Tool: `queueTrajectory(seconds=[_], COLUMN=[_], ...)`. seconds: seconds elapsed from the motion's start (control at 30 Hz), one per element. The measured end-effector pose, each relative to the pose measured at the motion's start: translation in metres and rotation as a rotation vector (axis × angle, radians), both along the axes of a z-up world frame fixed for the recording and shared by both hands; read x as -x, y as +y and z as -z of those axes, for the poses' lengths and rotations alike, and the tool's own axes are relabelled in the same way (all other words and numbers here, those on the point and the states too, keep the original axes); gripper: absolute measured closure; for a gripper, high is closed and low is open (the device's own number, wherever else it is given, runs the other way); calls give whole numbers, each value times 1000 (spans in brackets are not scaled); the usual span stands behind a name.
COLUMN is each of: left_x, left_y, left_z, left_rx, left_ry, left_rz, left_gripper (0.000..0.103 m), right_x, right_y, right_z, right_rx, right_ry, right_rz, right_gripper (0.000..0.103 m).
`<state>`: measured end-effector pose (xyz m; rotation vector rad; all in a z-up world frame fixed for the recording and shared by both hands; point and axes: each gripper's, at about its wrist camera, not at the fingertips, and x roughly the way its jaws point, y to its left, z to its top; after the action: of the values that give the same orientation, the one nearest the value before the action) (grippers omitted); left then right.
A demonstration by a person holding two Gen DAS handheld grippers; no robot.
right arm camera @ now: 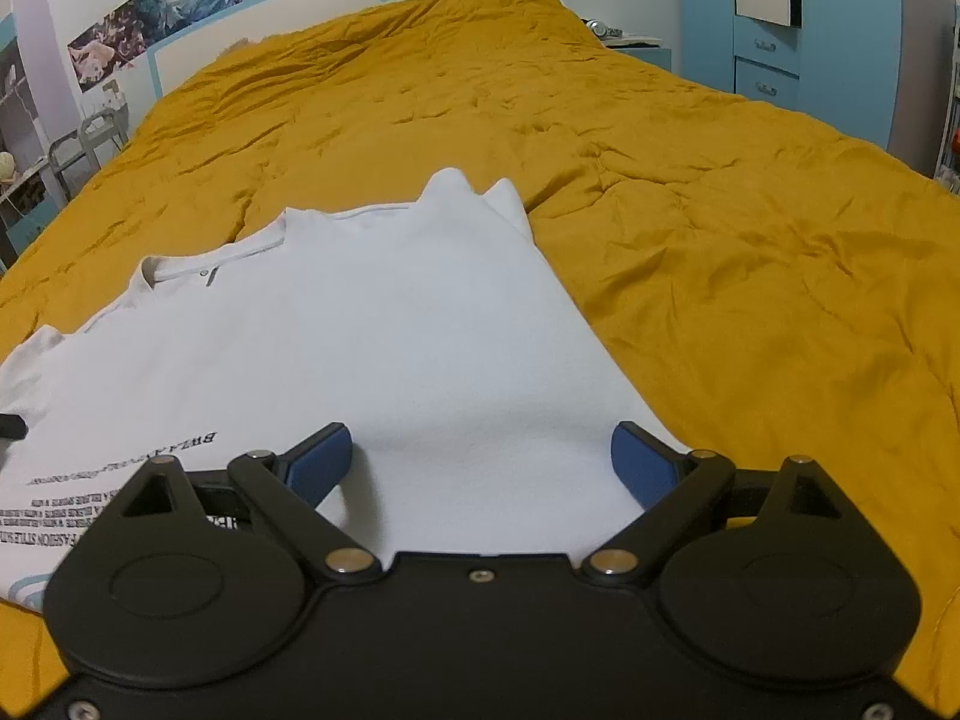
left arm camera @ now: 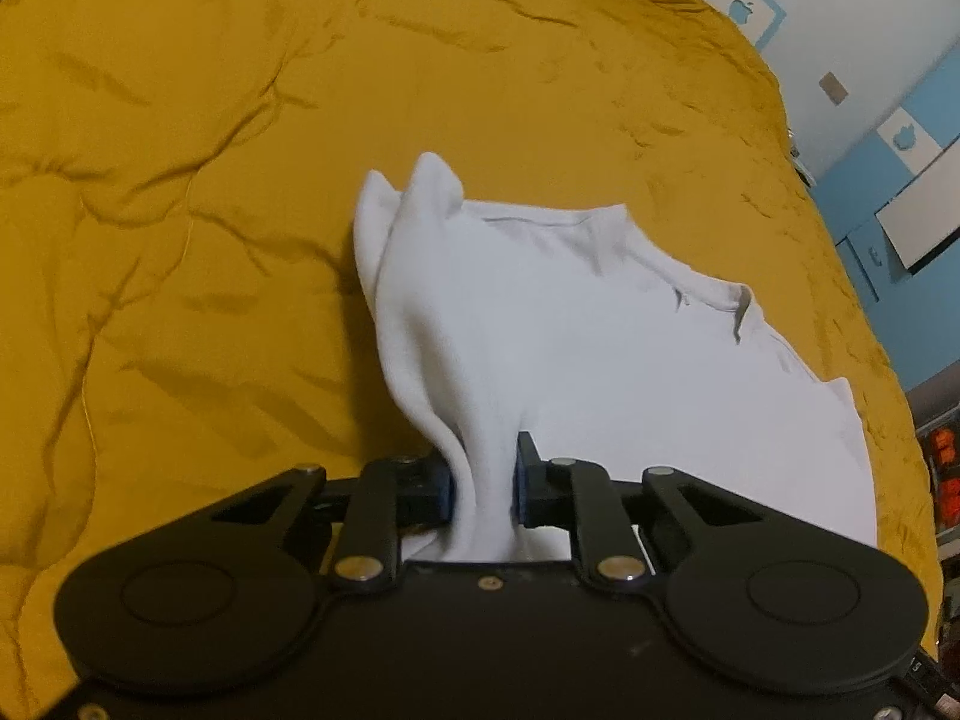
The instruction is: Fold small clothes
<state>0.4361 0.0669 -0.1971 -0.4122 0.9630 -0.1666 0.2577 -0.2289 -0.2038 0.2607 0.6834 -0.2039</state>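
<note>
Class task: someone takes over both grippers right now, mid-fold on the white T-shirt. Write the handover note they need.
Left gripper: shut on a bunched ridge of the white T-shirt near its edge; the fabric rises between the blue pads.
Right gripper: open, jaws wide over the shirt near its other side, gripping nothing.
Shirt: spread on the mustard quilt, collar away from the grippers, printed lines showing, one sleeve already turned in at the far corner.
Done: one side gripped.
Left: probably close the right gripper on its side, then make the folds.
</note>
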Motion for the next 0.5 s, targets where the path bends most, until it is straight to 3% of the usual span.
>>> queueTrajectory(seconds=[0.23, 0.5], left_x=[1, -8], left_y=[-29, -84], left_z=[-35, -74], left_rx=[-35, -6], left_ry=[-50, -78], left_rz=[38, 79], left_gripper=[90, 91], right_x=[8, 21], right_y=[-10, -30], right_z=[-8, -17], right_rx=[-70, -123], right_ry=[-14, -32], right_rz=[-8, -13], right_gripper=[8, 9])
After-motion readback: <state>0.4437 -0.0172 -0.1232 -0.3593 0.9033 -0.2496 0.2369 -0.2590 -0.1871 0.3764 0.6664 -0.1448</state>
